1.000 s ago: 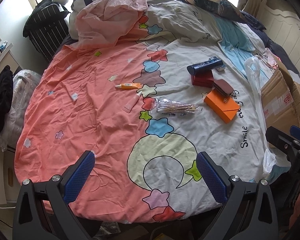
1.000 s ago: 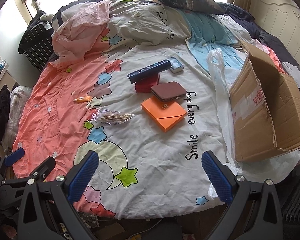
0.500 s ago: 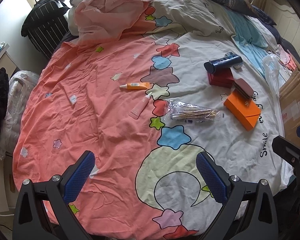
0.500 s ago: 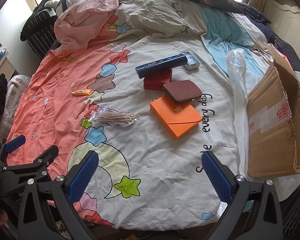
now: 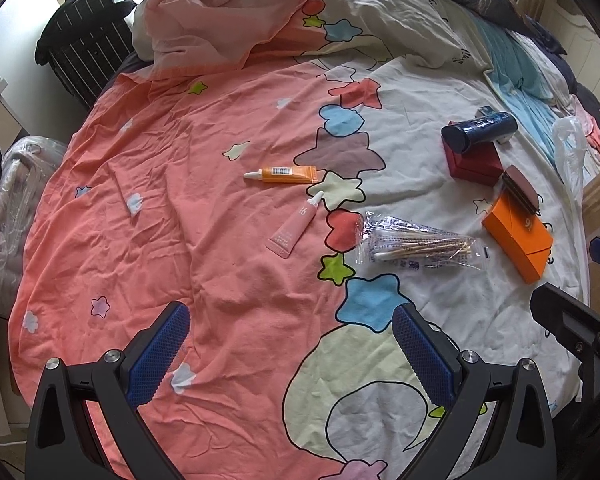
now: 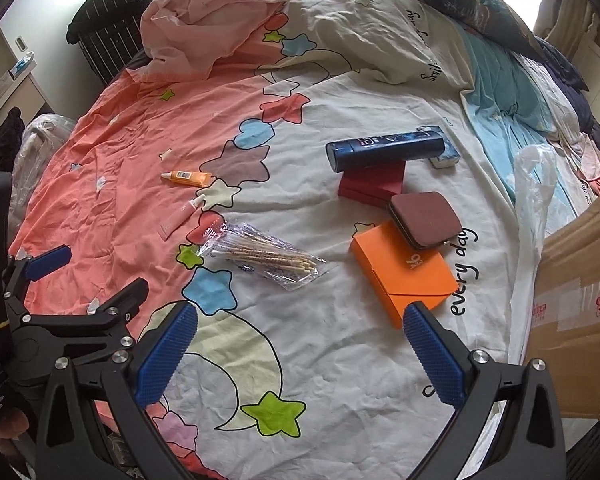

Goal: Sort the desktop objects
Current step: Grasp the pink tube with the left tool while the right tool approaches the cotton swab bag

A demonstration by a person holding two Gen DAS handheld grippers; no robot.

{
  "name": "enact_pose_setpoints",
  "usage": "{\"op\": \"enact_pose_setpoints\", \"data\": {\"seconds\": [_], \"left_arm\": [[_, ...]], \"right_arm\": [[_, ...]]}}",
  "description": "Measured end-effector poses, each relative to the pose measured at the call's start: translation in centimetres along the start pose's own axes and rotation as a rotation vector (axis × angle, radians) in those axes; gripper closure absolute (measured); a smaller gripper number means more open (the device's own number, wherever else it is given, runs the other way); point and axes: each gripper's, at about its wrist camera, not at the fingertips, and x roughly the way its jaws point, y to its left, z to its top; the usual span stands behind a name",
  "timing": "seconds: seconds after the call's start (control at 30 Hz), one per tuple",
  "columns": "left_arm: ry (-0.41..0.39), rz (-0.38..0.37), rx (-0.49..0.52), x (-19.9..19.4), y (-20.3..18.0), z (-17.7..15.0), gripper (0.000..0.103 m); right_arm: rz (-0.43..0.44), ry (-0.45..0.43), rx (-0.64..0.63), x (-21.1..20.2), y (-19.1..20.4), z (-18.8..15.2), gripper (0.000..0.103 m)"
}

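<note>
Both tools hang over the near edge of the bed, above a quilt (image 5: 204,208) printed with stars and a moon. The left gripper (image 5: 290,350) has its jaws spread wide with nothing between them, and the right gripper (image 6: 300,354) is spread just as wide and just as bare.

Seen from the left wrist, the orange tube (image 5: 286,174) lies flat at about 12 o'clock, with the pink tube (image 5: 294,227) just beside it, nearer me. Toward 2 o'clock sits the clear packet of cotton swabs (image 5: 414,245). Farther out at 2 o'clock the orange box (image 5: 518,242) rests on the cloth, with the brown case (image 5: 521,186) propped on its far end. Behind those, the dark blue tube (image 5: 478,131) lies across the red box (image 5: 474,162).

From the right wrist, a cardboard carton (image 6: 576,312) stands open at 3 o'clock off the side of the bed, a thin plastic bag (image 6: 534,208) draped next to it. A bundle of pink sheet (image 6: 216,16) is heaped at 11 o'clock.
</note>
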Motion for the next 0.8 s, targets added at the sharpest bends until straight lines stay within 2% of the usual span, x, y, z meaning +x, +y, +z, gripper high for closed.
{"op": "enact_pose_setpoints", "data": {"seconds": [0.53,0.8], "left_arm": [[0.042,-0.003,-0.008,5.5,1.9,1.7,0.000],[0.060,0.009,0.047,8.8,1.2,2.6,0.000]], "right_arm": [[0.022,0.033,-0.118,5.0,2.6,2.3,0.000],[0.096,0.083,-0.209,8.1,2.7,3.3,0.001]]}}
